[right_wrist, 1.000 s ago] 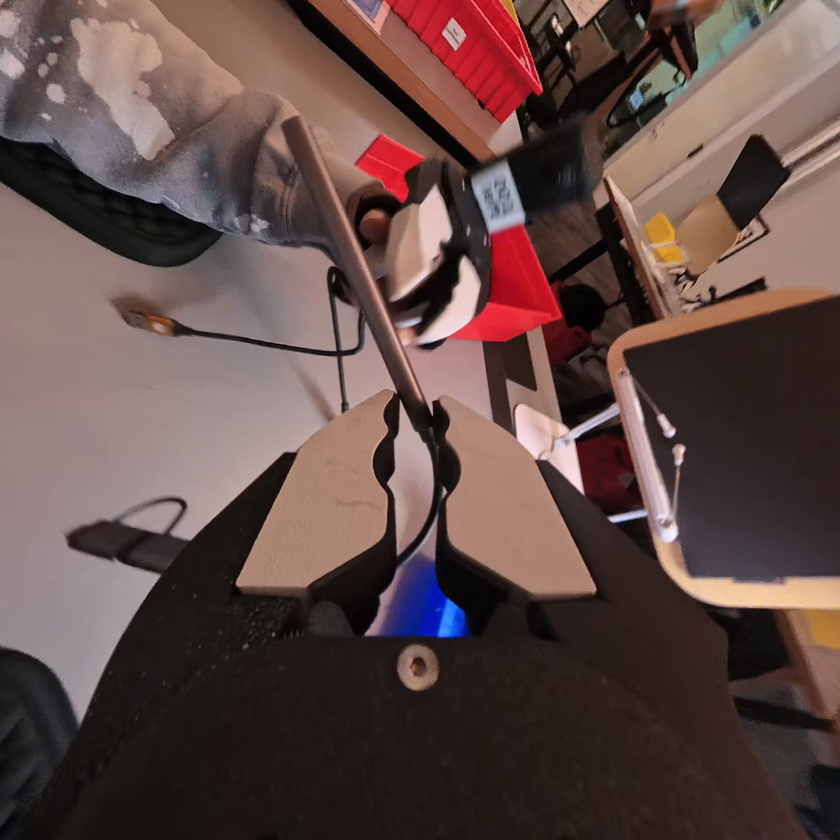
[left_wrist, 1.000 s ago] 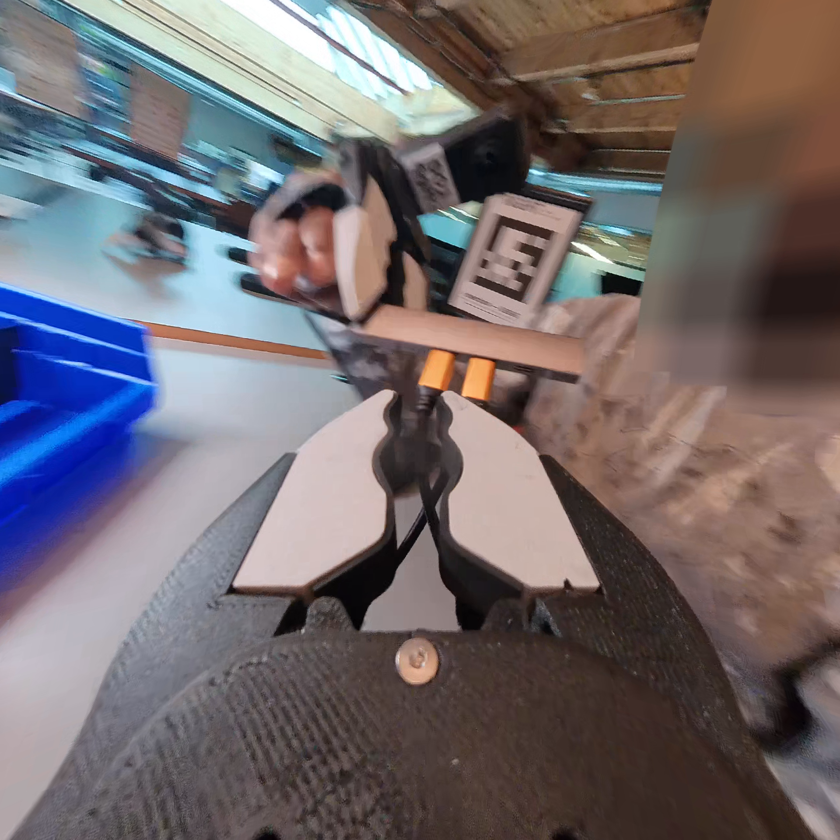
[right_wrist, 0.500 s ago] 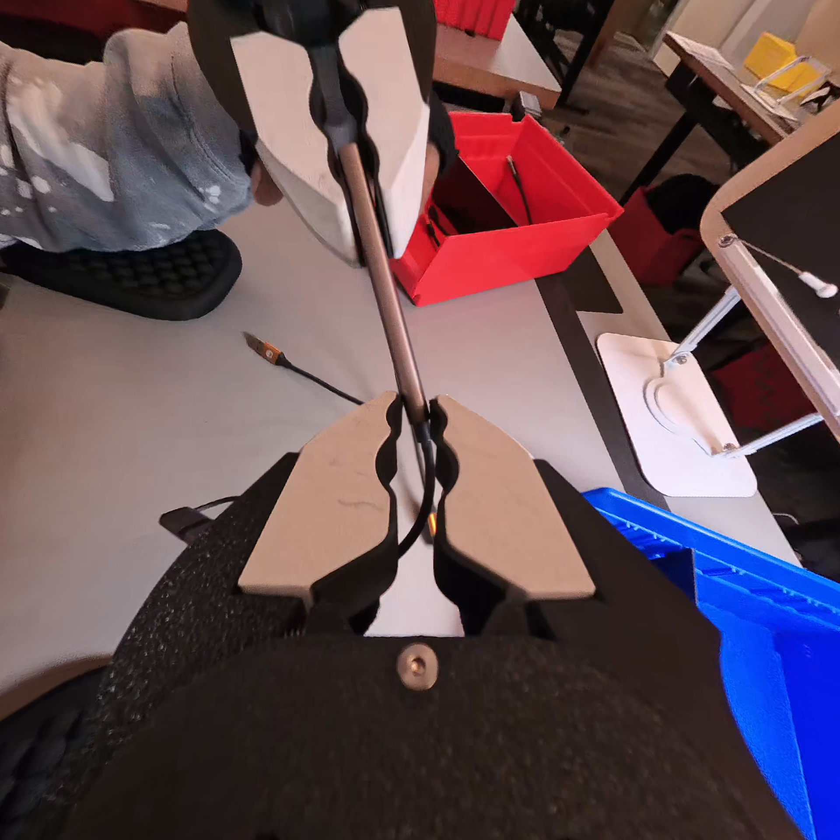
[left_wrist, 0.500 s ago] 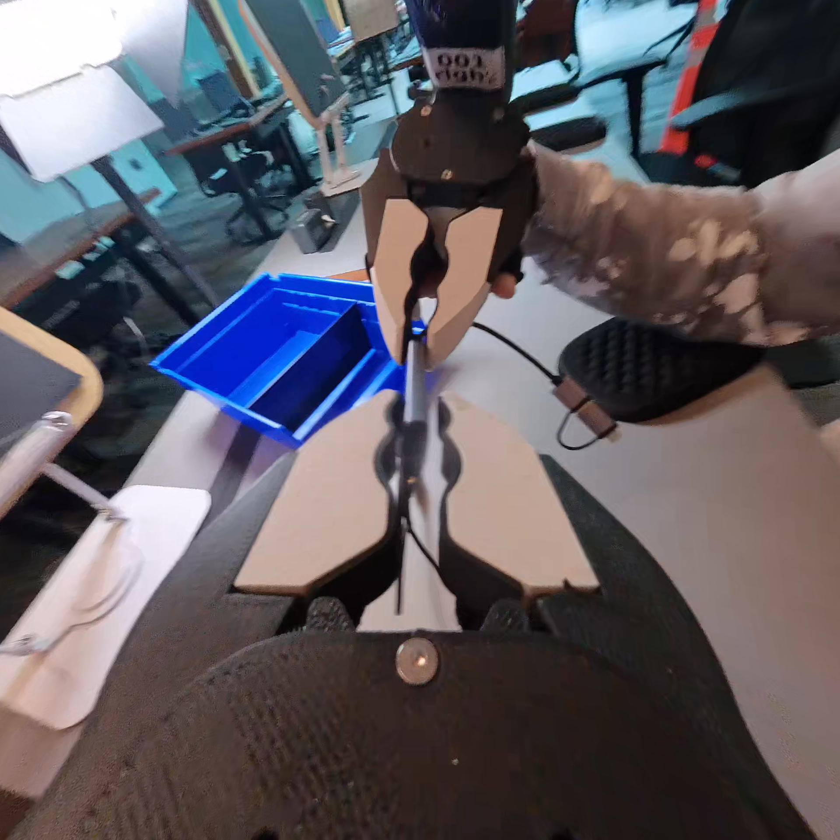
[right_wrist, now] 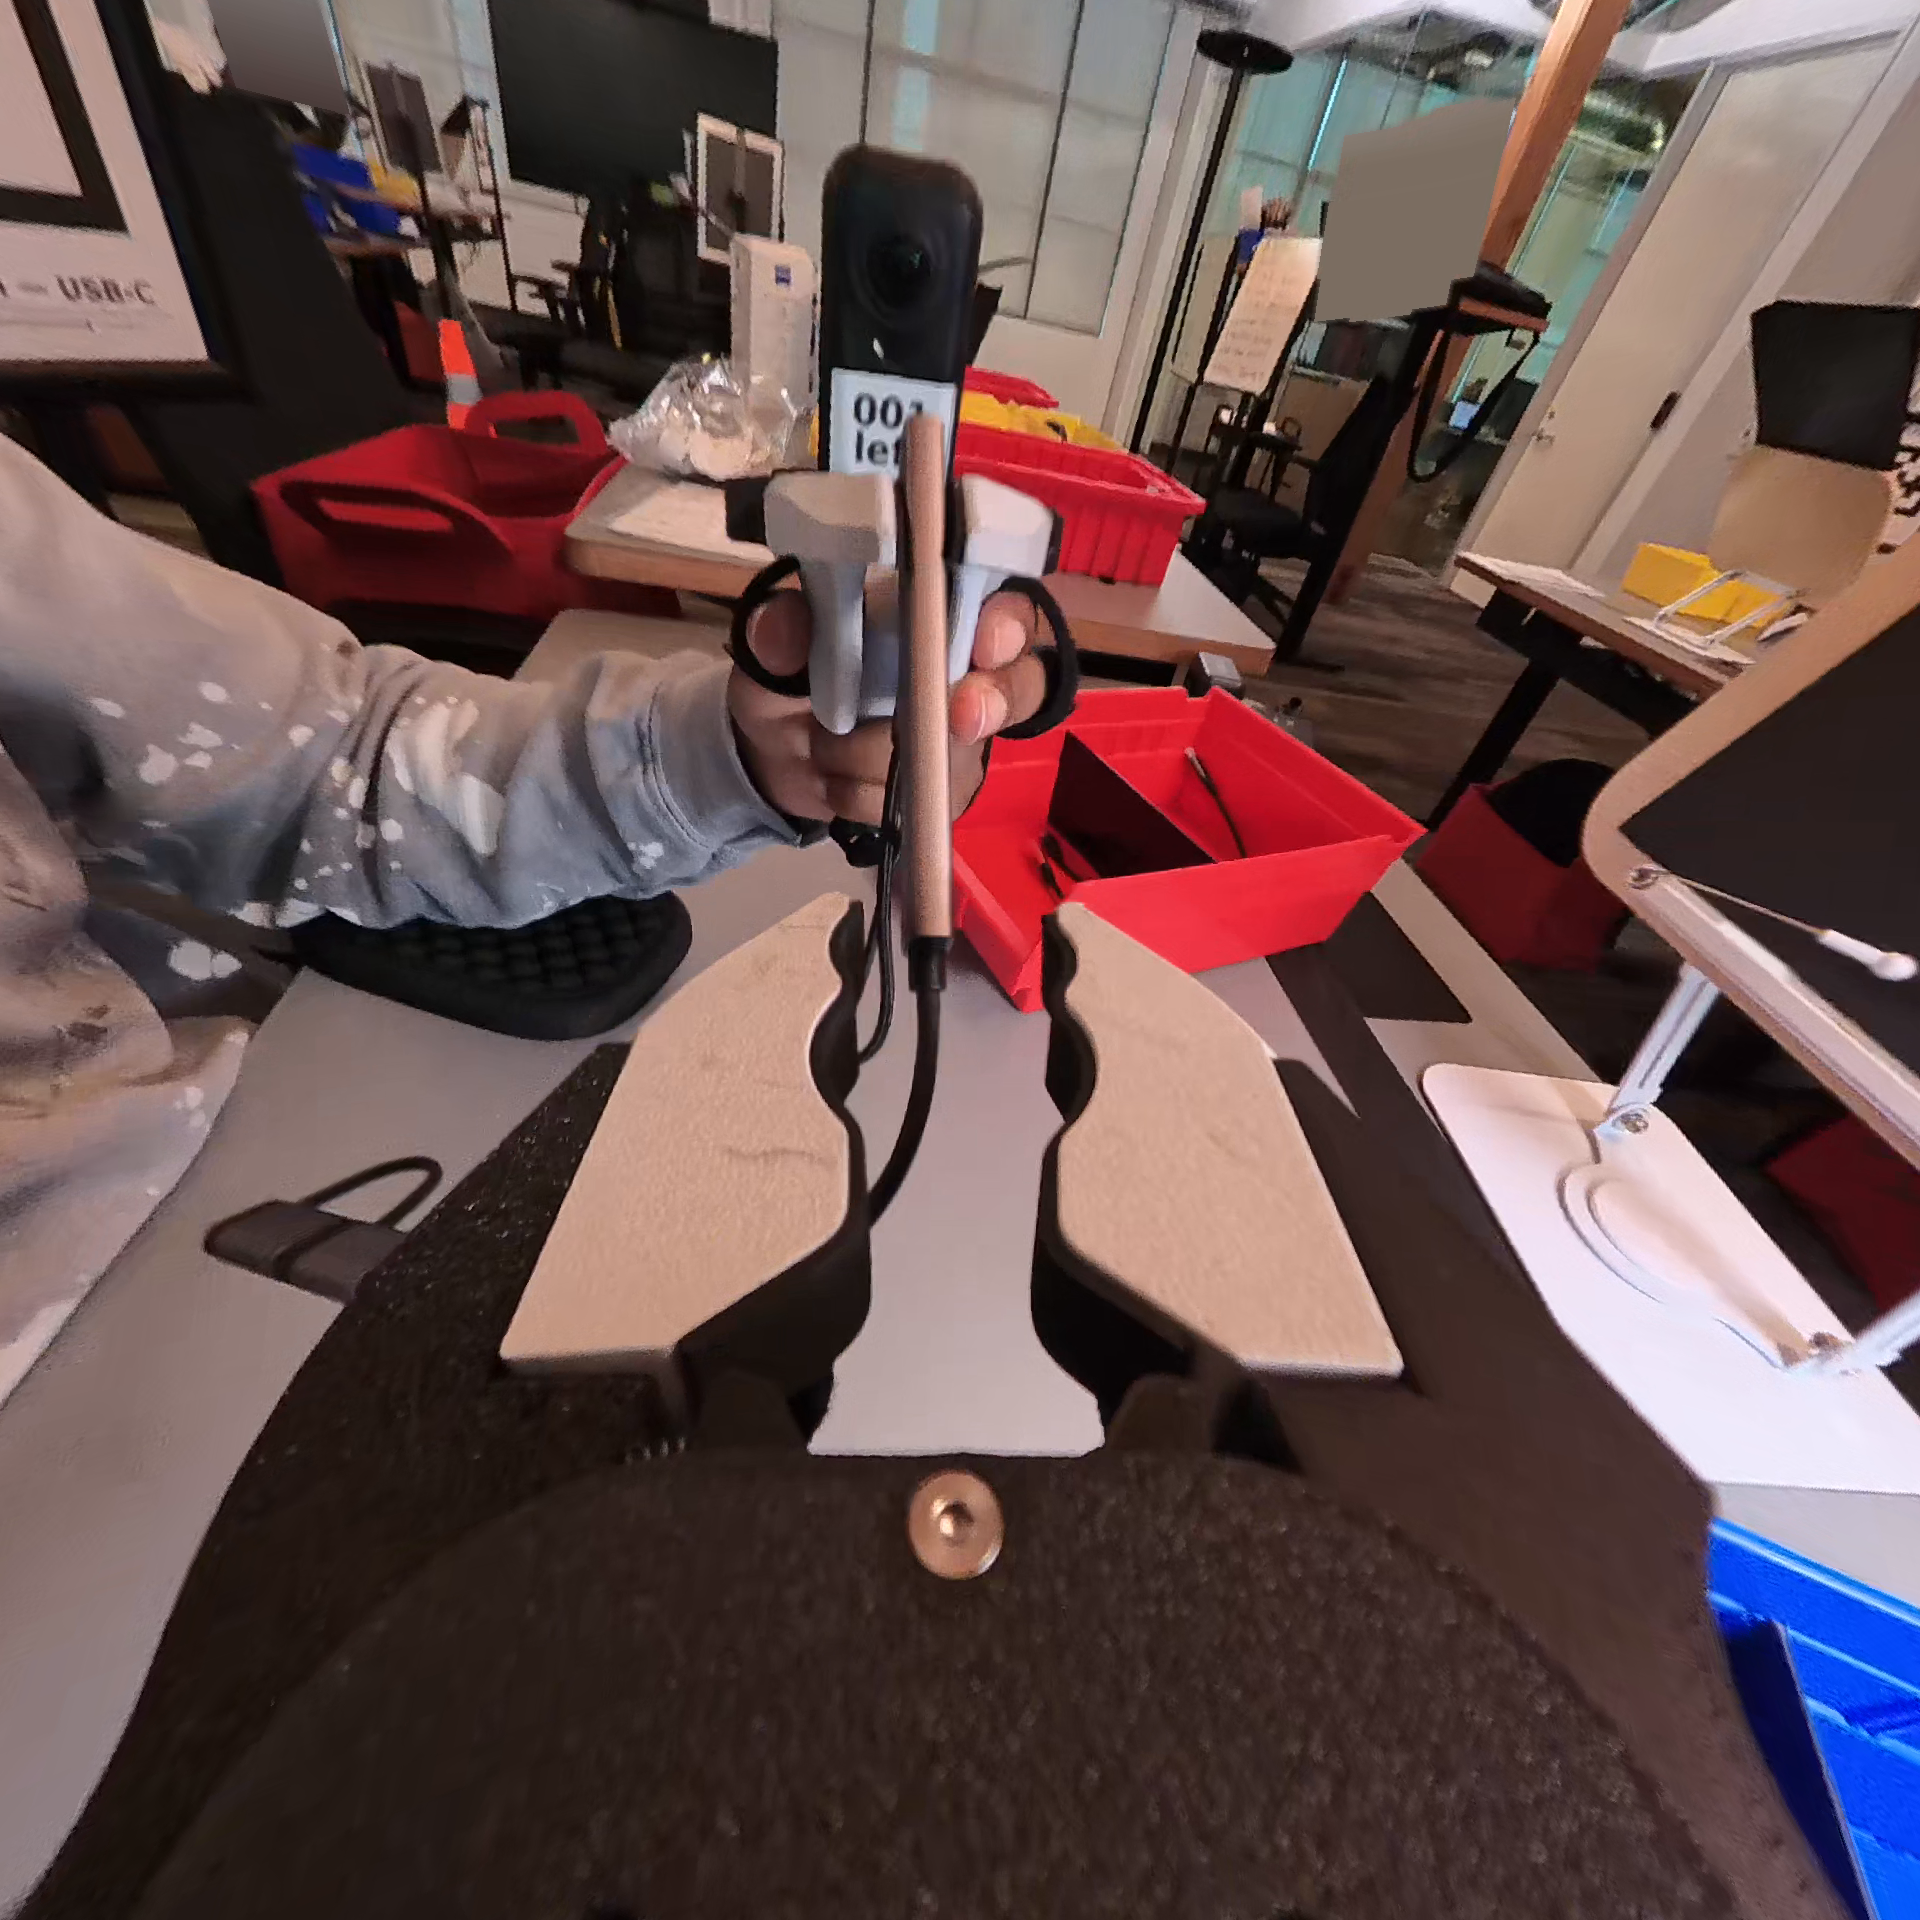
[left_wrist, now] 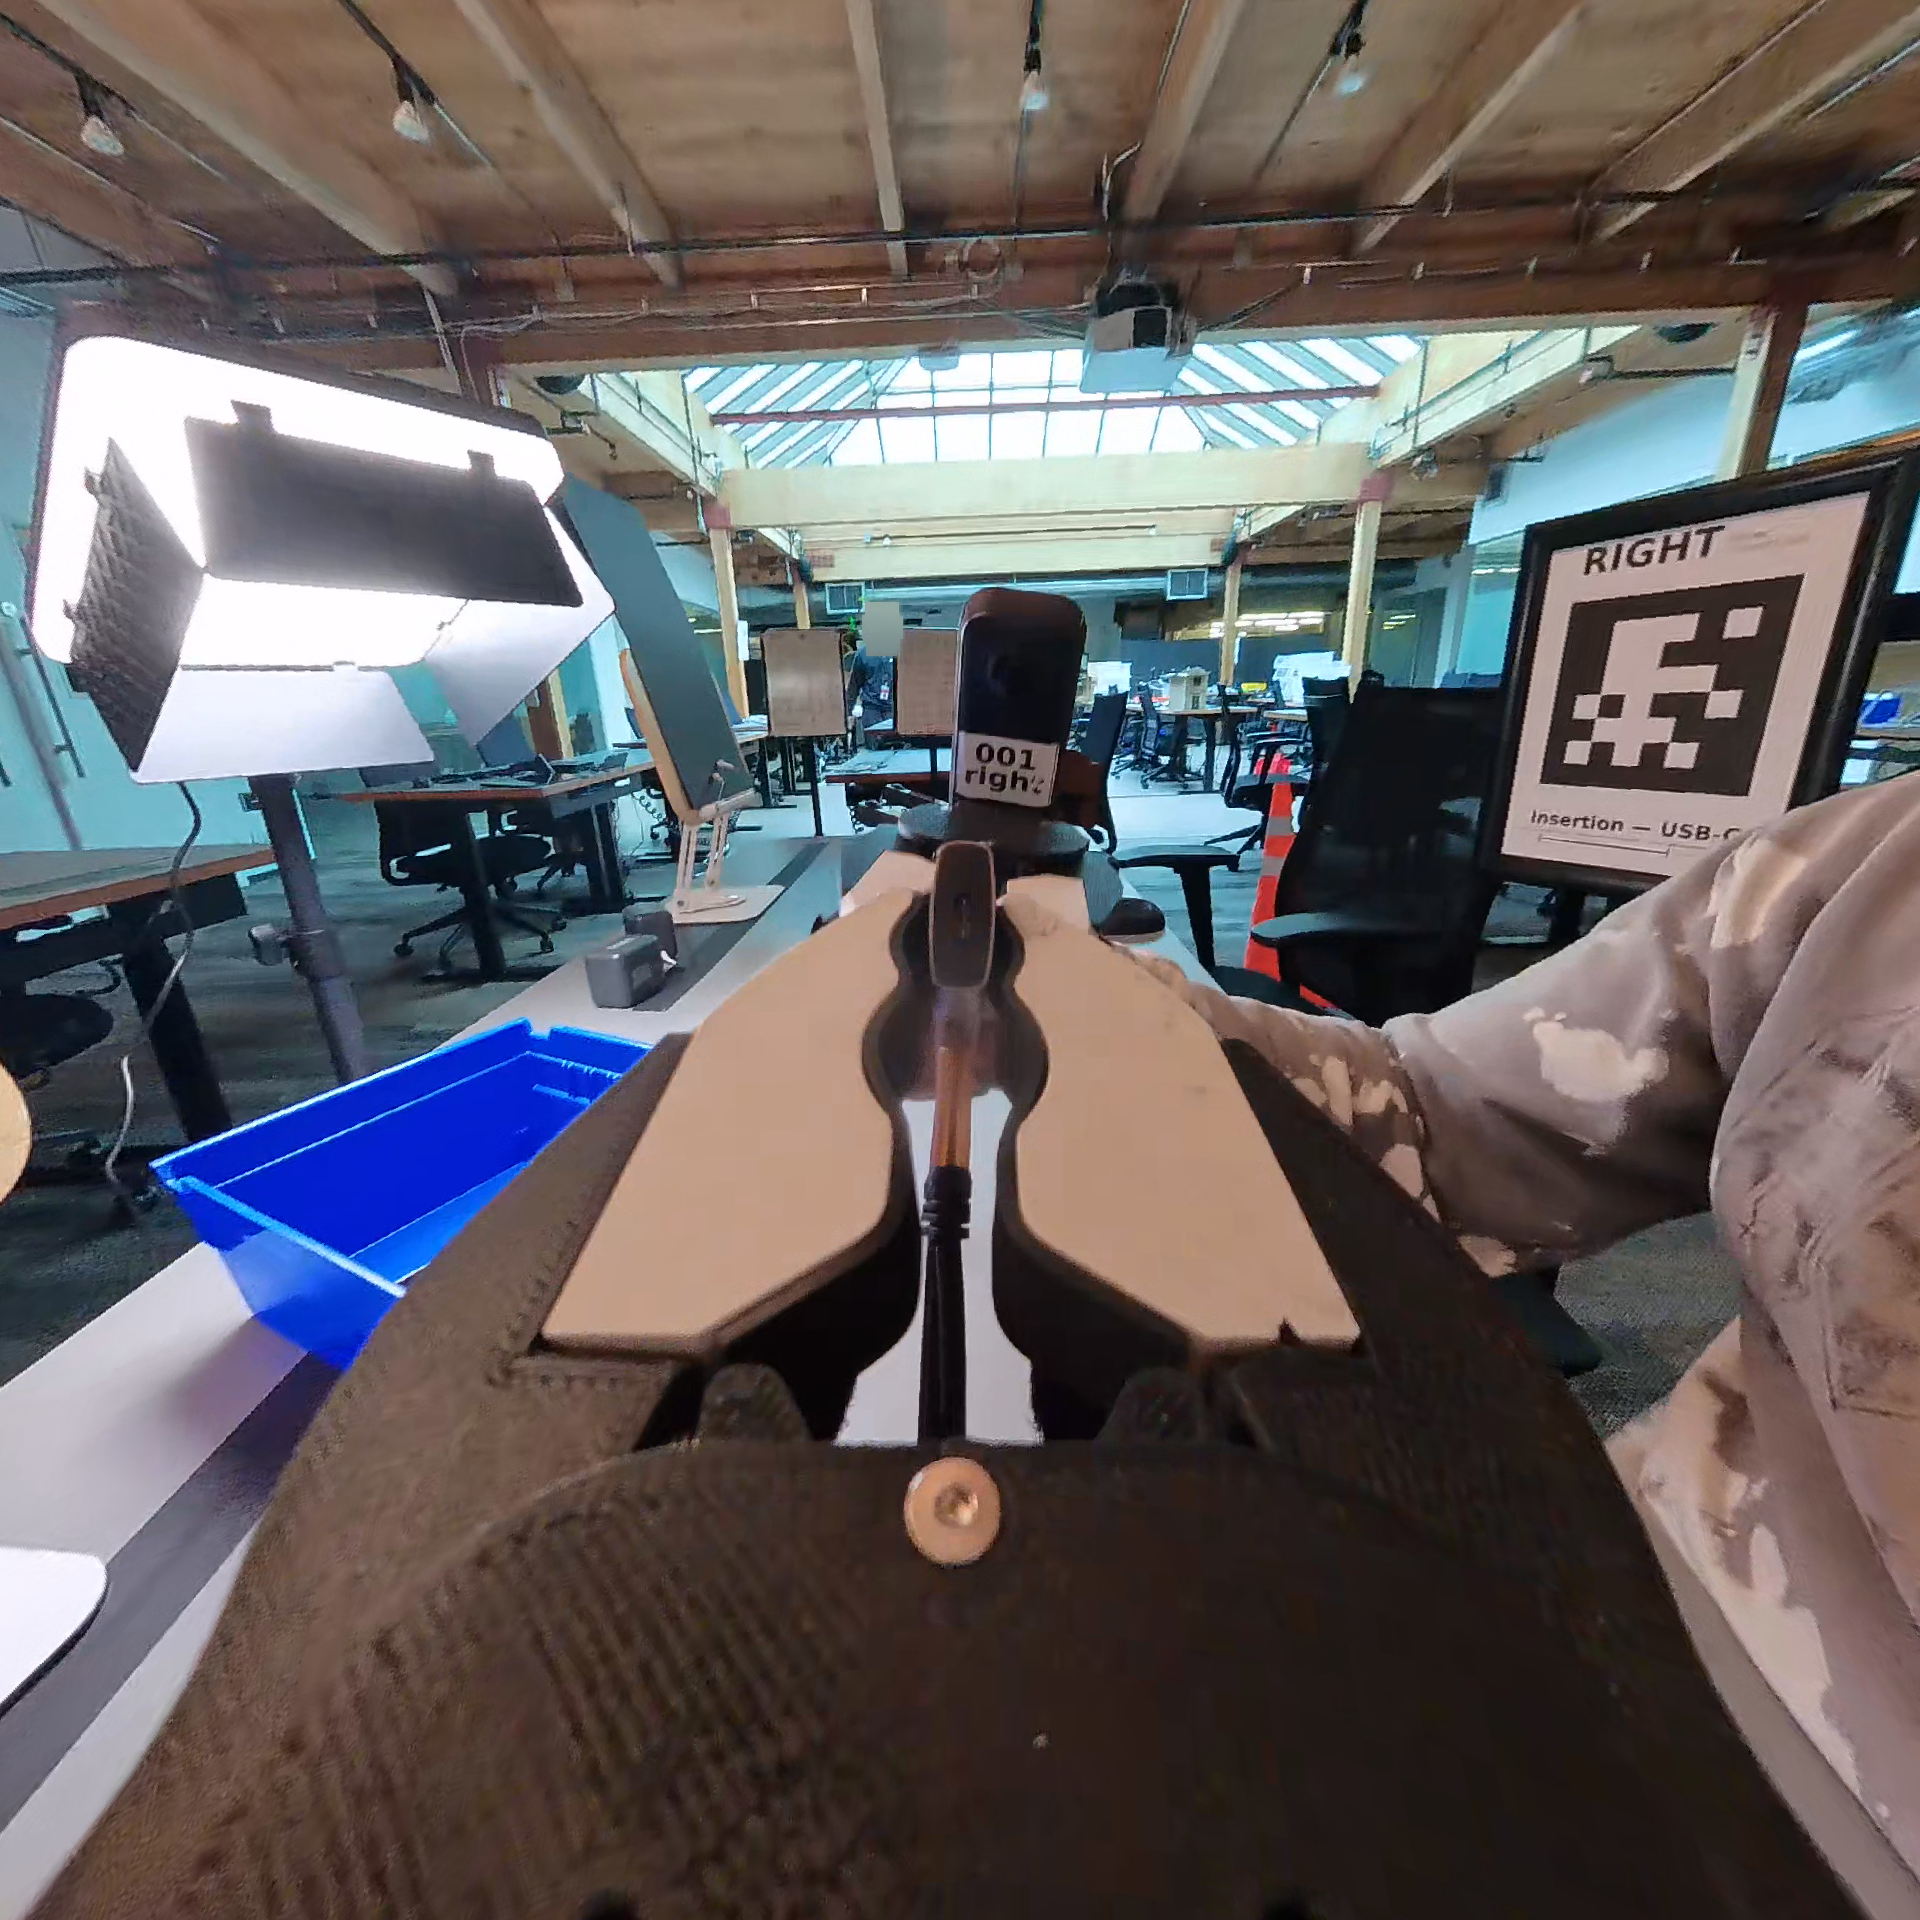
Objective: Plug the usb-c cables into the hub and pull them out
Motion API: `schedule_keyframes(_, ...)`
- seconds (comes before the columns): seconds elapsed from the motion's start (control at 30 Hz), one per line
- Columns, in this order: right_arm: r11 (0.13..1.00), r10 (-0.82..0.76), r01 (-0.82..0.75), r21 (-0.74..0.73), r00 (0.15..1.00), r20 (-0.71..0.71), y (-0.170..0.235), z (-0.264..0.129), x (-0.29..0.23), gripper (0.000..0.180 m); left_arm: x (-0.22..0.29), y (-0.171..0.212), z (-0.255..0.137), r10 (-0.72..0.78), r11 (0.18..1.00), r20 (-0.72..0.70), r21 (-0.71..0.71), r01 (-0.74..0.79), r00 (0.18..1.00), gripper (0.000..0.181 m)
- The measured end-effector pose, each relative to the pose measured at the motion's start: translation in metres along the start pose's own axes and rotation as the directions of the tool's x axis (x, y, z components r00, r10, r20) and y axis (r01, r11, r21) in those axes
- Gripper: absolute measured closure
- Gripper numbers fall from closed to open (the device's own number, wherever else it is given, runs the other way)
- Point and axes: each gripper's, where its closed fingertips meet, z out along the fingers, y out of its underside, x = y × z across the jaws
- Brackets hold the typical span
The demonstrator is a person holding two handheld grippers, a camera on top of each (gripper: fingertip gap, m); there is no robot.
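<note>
The hub (right_wrist: 924,665) is a slim grey-brown bar that stands upright, with its short black lead hanging from the lower end. My left gripper (left_wrist: 961,914) is shut on the hub (left_wrist: 961,899), seen end-on between its tips. A copper usb-c plug (left_wrist: 950,1107) with a black cable sits in the hollow between the left fingers, against the hub. My right gripper (right_wrist: 951,920) is open, and the hub's lower end hangs between its tips without touching them. The left gripper (right_wrist: 904,540) faces me in the right wrist view, and a hand holds it.
A red bin (right_wrist: 1195,883) with cables stands behind the hub. A blue bin (left_wrist: 364,1174) is at the left. A black pad (right_wrist: 499,961) lies under the sleeve, and a small dark adapter (right_wrist: 301,1236) beside it. A white stand base (right_wrist: 1662,1247) is at the right. My right fingertips sit around 7 cm from my left ones.
My right gripper has opened and let go of the hub's lead end. The hub has swung upright and hangs from the left gripper alone. Both views have levelled out.
</note>
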Motion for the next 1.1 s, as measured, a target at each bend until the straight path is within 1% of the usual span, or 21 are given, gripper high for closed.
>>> schedule_keyframes(0.1,1.000,0.015,-0.015,-0.001,0.999,0.031,0.004,0.009,-0.005,0.155,0.004,0.000,0.003,0.004,1.000,-0.011,0.007,-0.004,1.000,0.170)
schedule_keyframes(0.17,1.000,0.005,-0.005,0.005,0.999,0.033,0.005,0.013,-0.007,0.167,0.004,0.001,0.005,0.010,1.000,-0.007,0.004,-0.010,1.000,0.170)
schedule_keyframes(0.2,1.000,0.000,0.000,0.005,0.999,0.033,0.005,0.013,-0.008,0.170,0.003,0.001,0.004,0.011,1.000,-0.002,0.008,-0.011,1.000,0.170)
schedule_keyframes(0.27,1.000,-0.019,0.019,-0.020,1.000,0.008,0.004,0.011,-0.005,0.170,0.000,0.003,0.002,0.001,1.000,0.006,-0.010,-0.001,1.000,0.170)
schedule_keyframes(0.33,0.995,-0.067,0.064,-0.072,0.997,-0.048,0.002,0.002,0.002,0.170,-0.008,0.009,0.000,0.002,0.997,0.060,-0.080,0.003,0.998,0.169)
schedule_keyframes(0.4,0.987,-0.117,0.104,-0.126,0.987,-0.106,-0.004,-0.014,0.014,0.170,-0.022,0.012,-0.007,0.057,0.989,0.174,-0.147,-0.032,0.983,0.163)
schedule_keyframes(0.47,0.971,-0.154,0.118,-0.207,0.973,-0.172,-0.013,-0.033,0.033,0.171,-0.033,0.015,-0.019,0.110,0.974,0.256,-0.219,-0.053,0.960,0.155)
schedule_keyframes(0.53,0.949,-0.185,0.113,-0.294,0.956,-0.229,-0.024,-0.054,0.056,0.171,-0.035,0.024,-0.032,0.114,0.960,0.300,-0.279,-0.027,0.947,0.150)
schedule_keyframes(0.6,0.927,-0.213,0.098,-0.362,0.932,-0.293,-0.039,-0.076,0.080,0.171,-0.032,0.036,-0.049,0.120,0.946,0.337,-0.323,-0.005,0.934,0.148)
schedule_keyframes(0.7,0.911,-0.259,0.081,-0.403,0.875,-0.409,-0.068,-0.107,0.118,0.170,-0.013,0.054,-0.073,0.081,0.945,0.363,-0.324,0.045,0.928,0.149)
schedule_keyframes(0.77,0.908,-0.290,0.069,-0.413,0.814,-0.503,-0.084,-0.128,0.146,0.170,0.000,0.070,-0.088,0.027,0.944,0.381,-0.313,0.101,0.924,0.149)
schedule_keyframes(0.83,0.906,-0.319,0.063,-0.418,0.751,-0.578,-0.092,-0.144,0.172,0.171,0.010,0.086,-0.101,-0.001,0.942,0.408,-0.305,0.137,0.913,0.150)
schedule_keyframes(0.9,0.907,-0.322,0.034,-0.420,0.699,-0.639,-0.085,-0.153,0.197,0.170,0.013,0.100,-0.113,0.008,0.940,0.455,-0.308,0.149,0.891,0.149)
schedule_keyframes(0.97,0.902,-0.319,-0.010,-0.432,0.658,-0.682,-0.063,-0.157,0.221,0.170,0.010,0.111,-0.123,0.025,0.938,0.504,-0.311,0.154,0.863,0.149)
schedule_keyframes(1.03,0.898,-0.299,-0.073,-0.435,0.622,-0.723,-0.030,-0.160,0.241,0.170,0.008,0.116,-0.128,0.035,0.936,0.536,-0.314,0.161,0.843,0.148)
schedule_keyframes(1.1,0.890,-0.249,-0.165,-0.426,0.607,-0.755,0.013,-0.162,0.257,0.170,0.004,0.116,-0.133,0.059,0.936,0.560,-0.319,0.150,0.826,0.147)
